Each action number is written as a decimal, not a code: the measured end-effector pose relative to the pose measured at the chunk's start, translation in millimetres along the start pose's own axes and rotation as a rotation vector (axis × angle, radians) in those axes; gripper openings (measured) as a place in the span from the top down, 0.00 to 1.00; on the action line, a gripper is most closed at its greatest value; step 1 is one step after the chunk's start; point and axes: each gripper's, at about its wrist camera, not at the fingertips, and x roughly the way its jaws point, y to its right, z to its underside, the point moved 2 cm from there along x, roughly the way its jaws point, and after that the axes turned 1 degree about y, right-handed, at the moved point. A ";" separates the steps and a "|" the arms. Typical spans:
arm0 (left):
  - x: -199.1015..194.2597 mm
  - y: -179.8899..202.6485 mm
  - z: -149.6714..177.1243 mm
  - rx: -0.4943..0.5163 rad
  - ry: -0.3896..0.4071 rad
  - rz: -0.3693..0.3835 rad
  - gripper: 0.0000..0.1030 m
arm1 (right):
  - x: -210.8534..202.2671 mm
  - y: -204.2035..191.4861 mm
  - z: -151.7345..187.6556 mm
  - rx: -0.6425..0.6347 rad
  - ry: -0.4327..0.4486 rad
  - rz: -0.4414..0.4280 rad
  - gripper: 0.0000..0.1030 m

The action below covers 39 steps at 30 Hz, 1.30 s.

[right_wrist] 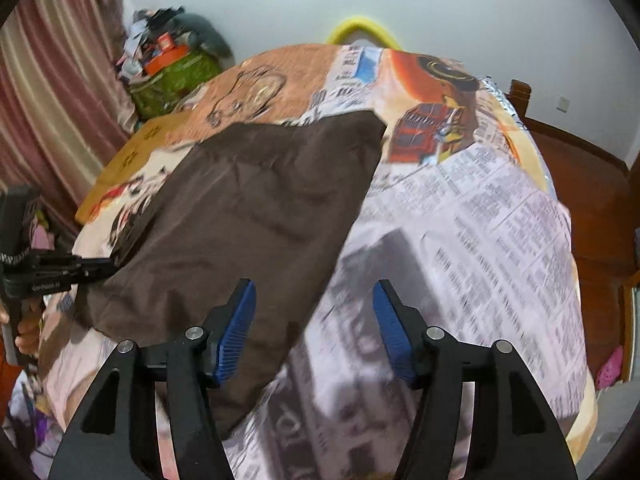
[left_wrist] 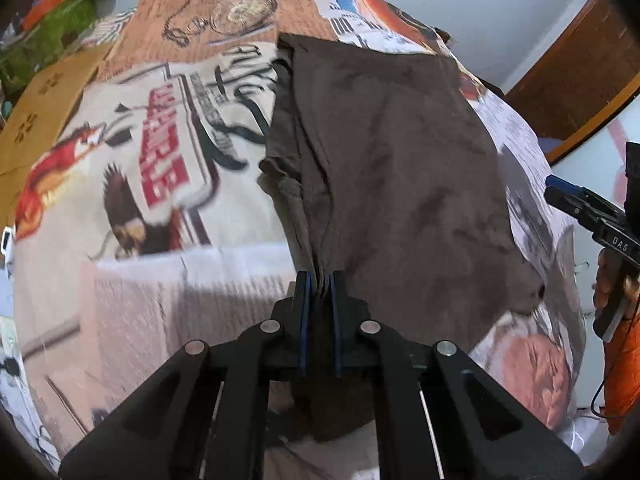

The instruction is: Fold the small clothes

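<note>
A dark brown garment (left_wrist: 400, 168) lies spread on a bed covered with a newspaper-print sheet (left_wrist: 168, 288). My left gripper (left_wrist: 320, 280) is shut on a bunched near edge of the garment, fabric pinched between its blue pads. In the right wrist view the same brown garment (right_wrist: 248, 216) lies to the left. My right gripper (right_wrist: 314, 300) is open and empty, hovering over the garment's near right edge and the printed sheet (right_wrist: 480, 240). The right gripper also shows at the right edge of the left wrist view (left_wrist: 560, 196). The left gripper shows at the left of the right wrist view (right_wrist: 104, 266).
A cardboard box (left_wrist: 36, 128) and a green bag of clutter (right_wrist: 172, 76) stand at the bed's far left. A pink curtain (right_wrist: 52, 92) hangs at the left. A wooden bed frame (right_wrist: 592, 184) runs along the right. A yellow object (right_wrist: 360, 26) pokes up behind the bed.
</note>
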 end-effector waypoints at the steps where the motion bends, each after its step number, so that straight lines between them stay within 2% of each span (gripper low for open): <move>1: -1.6 3.2 4.0 0.005 0.004 -0.003 0.92 | -0.1 -2.6 4.0 -0.001 -0.008 -0.002 0.45; 6: -14.9 4.1 10.9 -0.022 0.028 0.007 0.92 | 1.4 -12.1 26.8 0.002 -0.051 -0.020 0.45; 12: -31.9 -7.5 14.5 -0.033 0.061 -0.051 0.91 | 17.8 -20.6 59.4 -0.001 -0.157 -0.013 0.45; 15: -38.2 -10.1 17.5 -0.013 0.074 -0.084 0.81 | 16.8 -16.6 66.3 0.020 -0.159 -0.019 0.44; 17: -41.4 -9.2 20.1 0.010 0.081 -0.123 0.63 | 12.1 -10.1 65.1 0.051 -0.151 -0.027 0.44; 19: -42.4 -6.2 21.4 0.030 0.090 -0.153 0.51 | 6.5 -6.5 61.6 0.074 -0.134 -0.018 0.44; 21: -41.1 -2.5 22.3 0.040 0.095 -0.137 0.46 | -0.1 -6.9 58.2 0.084 -0.107 -0.018 0.42; 22: -38.5 0.1 22.5 0.043 0.091 -0.124 0.45 | -3.0 -8.3 57.2 0.085 -0.096 -0.023 0.37; 24: -30.8 4.3 21.9 0.045 0.079 -0.100 0.44 | -6.4 -10.6 57.4 0.090 -0.072 -0.032 0.30; 29: -4.9 6.2 22.4 0.022 0.013 -0.073 0.44 | 13.4 -15.1 65.9 0.114 -0.116 -0.088 0.30; 33: 0.7 6.3 20.8 0.005 0.016 -0.023 0.46 | 20.9 -25.4 71.5 0.104 -0.122 -0.104 0.29; 36: 6.2 5.9 18.3 -0.019 0.011 0.035 0.60 | 23.8 -30.9 69.3 0.076 -0.120 -0.126 0.39; 37: 8.3 6.9 17.5 -0.021 0.008 0.047 0.65 | 25.1 -31.6 68.3 0.072 -0.120 -0.133 0.46; 39: 10.9 9.3 16.8 -0.018 0.010 0.045 0.68 | 26.8 -33.7 66.7 0.062 -0.121 -0.137 0.55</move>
